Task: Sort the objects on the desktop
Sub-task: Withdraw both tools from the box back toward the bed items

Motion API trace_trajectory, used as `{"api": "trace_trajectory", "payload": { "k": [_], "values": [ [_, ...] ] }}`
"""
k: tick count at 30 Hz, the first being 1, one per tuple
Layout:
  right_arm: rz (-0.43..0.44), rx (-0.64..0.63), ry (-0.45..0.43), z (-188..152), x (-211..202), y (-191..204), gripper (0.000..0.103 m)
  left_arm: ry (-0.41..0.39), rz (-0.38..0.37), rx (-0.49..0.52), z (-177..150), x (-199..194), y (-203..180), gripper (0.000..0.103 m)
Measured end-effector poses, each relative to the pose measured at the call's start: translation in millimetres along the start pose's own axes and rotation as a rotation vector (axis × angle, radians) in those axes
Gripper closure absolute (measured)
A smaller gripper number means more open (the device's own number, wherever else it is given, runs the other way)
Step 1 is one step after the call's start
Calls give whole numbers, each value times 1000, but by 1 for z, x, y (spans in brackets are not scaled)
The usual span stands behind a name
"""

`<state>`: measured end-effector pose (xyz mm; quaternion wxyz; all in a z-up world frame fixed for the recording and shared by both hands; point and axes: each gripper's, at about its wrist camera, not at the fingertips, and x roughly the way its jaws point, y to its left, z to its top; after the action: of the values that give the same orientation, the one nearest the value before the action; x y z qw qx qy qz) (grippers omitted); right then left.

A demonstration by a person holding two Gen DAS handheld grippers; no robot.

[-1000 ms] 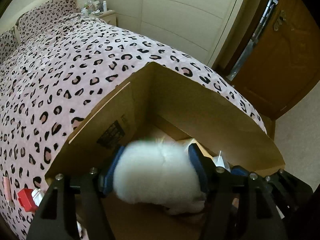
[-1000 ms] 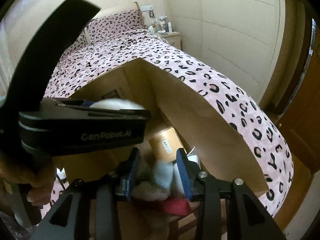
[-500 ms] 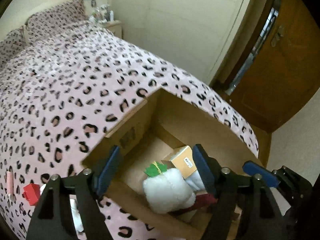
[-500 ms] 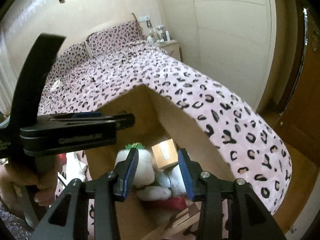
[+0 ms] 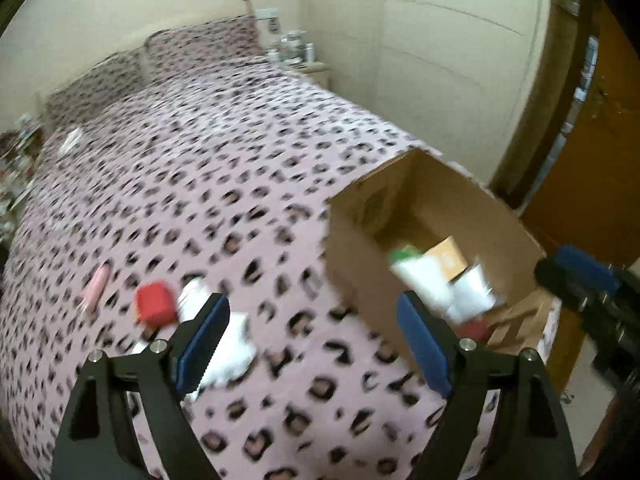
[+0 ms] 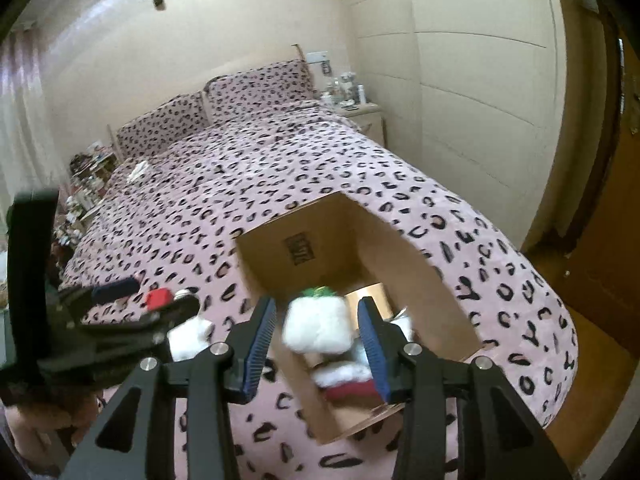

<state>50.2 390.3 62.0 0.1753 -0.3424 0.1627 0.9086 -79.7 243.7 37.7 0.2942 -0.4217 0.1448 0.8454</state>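
An open cardboard box (image 5: 360,240) (image 6: 296,240) stands on the leopard-print bed. Inside lie a white plush with a green top (image 6: 316,322) (image 5: 416,272), a small tan carton (image 5: 448,256) and a red item (image 6: 352,390). My left gripper (image 5: 312,344) is open and empty, above the bed left of the box. My right gripper (image 6: 316,344) is open and empty above the box's near edge. On the bed left of the box lie a red block (image 5: 155,307) (image 6: 158,298), a white soft object (image 5: 232,344) (image 6: 188,332) and a pink item (image 5: 96,286).
The bed (image 5: 180,184) fills most of both views, pillows at the far end. A nightstand with bottles (image 6: 356,108) stands by the far wall. A wooden door (image 5: 600,184) is on the right, floor below it. Clutter sits at the bed's far left (image 6: 88,176).
My left gripper let go of the white plush, which now lies in the box, then rose and swung left over the bed. My right gripper pulled back and up from the box.
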Motion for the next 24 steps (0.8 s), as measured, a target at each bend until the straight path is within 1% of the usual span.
{"api": "trace_trajectory", "payload": {
  "k": [6, 10, 17, 21, 24],
  "values": [
    [65, -46, 36, -23, 1, 38, 59, 25, 58, -73, -48, -27, 33, 15],
    [111, -75, 75, -42, 9, 65, 59, 29, 113, -113, -78, -46, 53, 10],
    [169, -138, 138, -74, 20, 114, 59, 48, 188, -195, -127, -74, 91, 10],
    [197, -171, 174, -91, 26, 138, 59, 72, 210, -266, -157, -82, 115, 10],
    [215, -200, 197, -105, 29, 157, 59, 88, 248, -298, -178, -88, 129, 10]
  ]
}}
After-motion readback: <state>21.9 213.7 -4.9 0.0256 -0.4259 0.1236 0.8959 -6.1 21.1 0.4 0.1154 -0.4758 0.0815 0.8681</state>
